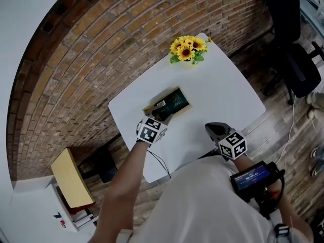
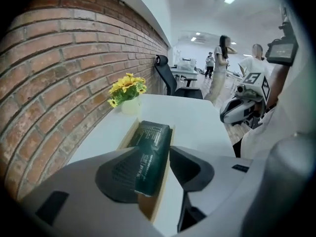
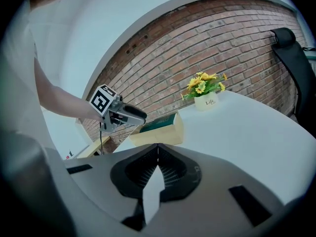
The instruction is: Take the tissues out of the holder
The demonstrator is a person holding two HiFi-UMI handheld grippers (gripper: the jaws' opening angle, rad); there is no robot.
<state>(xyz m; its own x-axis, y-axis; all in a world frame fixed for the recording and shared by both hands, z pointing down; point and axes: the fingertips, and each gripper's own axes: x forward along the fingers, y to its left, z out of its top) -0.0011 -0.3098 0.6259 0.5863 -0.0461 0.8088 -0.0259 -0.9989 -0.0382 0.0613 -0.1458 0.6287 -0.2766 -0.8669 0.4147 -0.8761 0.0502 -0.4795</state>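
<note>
**Head view.** White desk (image 1: 217, 85) against a brick wall. Wooden holder (image 1: 150, 107) near the middle, dark green tissue pack (image 1: 176, 100) lying inside. Long axis of pack from lower left to upper right, roughly in line with the left forearm. Left tongs (image 1: 163, 112) directly over the pack's near end. Right tongs (image 1: 213, 129) well apart, at the desk's near edge. Left hand judged clearly the nearer. Sunflower pot (image 1: 188, 49) at the far corner, out of the way. Office chair (image 1: 298, 70) beyond the desk.

**Left gripper view.** Left tongs (image 2: 154, 151) released, set astride the near end of the tissue pack (image 2: 155, 132). Pack close along the left pad, a gap before the right pad; no clamp yet. Pack stretching straight away from the tongs, holder (image 2: 127, 138) wall beside it at left. Coming squeeze judged to go across the short width. Nothing between pads and pack.

**Right gripper view.** Right tongs (image 3: 158, 146) clenched, tips together, nothing held. Holder (image 3: 159, 135) and tissue pack (image 3: 160, 122) ahead across bare desk (image 3: 247, 132), left tongs (image 3: 136, 115) over them.
</note>
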